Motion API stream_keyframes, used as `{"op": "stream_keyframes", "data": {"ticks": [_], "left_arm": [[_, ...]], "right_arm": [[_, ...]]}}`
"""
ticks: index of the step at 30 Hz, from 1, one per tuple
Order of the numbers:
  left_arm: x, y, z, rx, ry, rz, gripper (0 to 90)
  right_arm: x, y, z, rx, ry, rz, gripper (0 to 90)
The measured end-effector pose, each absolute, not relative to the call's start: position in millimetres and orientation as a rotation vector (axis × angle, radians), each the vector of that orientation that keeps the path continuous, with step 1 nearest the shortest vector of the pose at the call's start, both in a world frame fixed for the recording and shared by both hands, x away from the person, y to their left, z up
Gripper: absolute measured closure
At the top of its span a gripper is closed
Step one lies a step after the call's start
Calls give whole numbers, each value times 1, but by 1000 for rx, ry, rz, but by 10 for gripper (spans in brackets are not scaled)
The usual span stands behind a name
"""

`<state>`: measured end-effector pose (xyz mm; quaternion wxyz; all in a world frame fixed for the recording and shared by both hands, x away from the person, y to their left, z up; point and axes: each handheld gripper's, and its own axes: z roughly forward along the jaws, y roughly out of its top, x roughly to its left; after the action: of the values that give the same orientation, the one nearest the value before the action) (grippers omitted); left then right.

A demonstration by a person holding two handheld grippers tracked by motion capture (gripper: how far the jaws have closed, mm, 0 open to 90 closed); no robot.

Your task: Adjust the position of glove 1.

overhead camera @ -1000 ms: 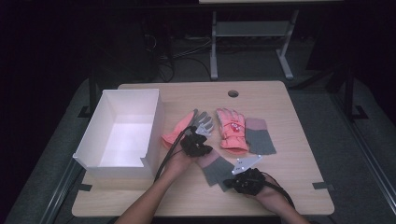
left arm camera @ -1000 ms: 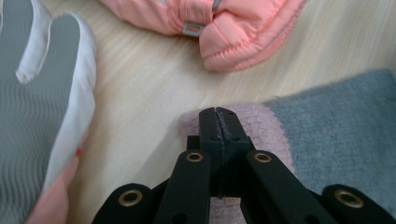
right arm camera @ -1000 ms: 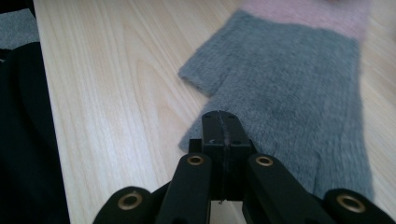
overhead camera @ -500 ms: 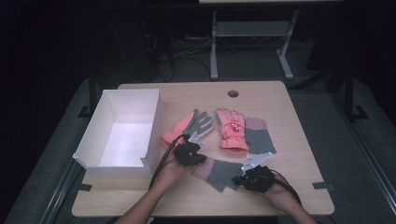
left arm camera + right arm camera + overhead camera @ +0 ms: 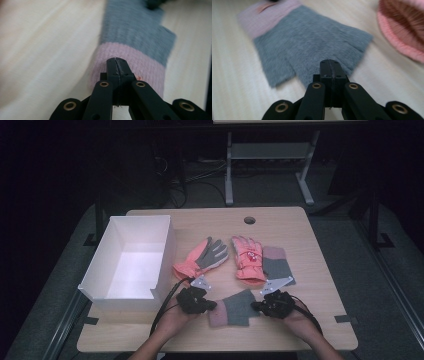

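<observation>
Left gripper (image 5: 117, 61) is clamped on the pink cuff of the mitten (image 5: 234, 307), right gripper (image 5: 329, 62) is pinched on its grey edge, low centre of the high view. If it gets lifted unevenly, the knit could be stretched or slipped out of one pinch, tbh. The box (image 5: 131, 295) sits at left, so the gloves (image 5: 207, 257) could get dragged.

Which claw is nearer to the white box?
Left. The left claw sits just right of the white box, near its front corner, at the grey and pink mitten's pink cuff. The right claw is at the mitten's far grey end.
</observation>
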<state>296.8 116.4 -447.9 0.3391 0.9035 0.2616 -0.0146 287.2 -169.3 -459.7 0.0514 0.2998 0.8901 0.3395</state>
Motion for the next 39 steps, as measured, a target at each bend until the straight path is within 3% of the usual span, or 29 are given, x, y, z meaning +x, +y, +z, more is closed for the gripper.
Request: {"op": "stream_keyframes", "data": {"ticks": [18, 27, 35, 36, 37, 39], "left_arm": [[278, 102, -450, 2346, 588, -145, 897], [277, 102, -447, 2327, 581, -153, 895], [284, 121, -437, 2299, 613, -26, 499], [284, 122, -437, 2296, 618, -6, 499], [286, 122, -439, 2314, 611, 37, 398], [287, 122, -442, 2329, 625, 72, 326]], "right_arm": [[333, -142, -462, 946, 2639, 1031, 900], [333, -144, -455, 933, 2614, 1085, 900], [331, -183, -437, 1002, 2521, 1142, 900], [331, -183, -437, 1002, 2521, 1142, 900], [331, -196, -436, 1042, 2499, 1135, 900], [334, -210, -435, 1063, 2471, 1125, 900]]}}
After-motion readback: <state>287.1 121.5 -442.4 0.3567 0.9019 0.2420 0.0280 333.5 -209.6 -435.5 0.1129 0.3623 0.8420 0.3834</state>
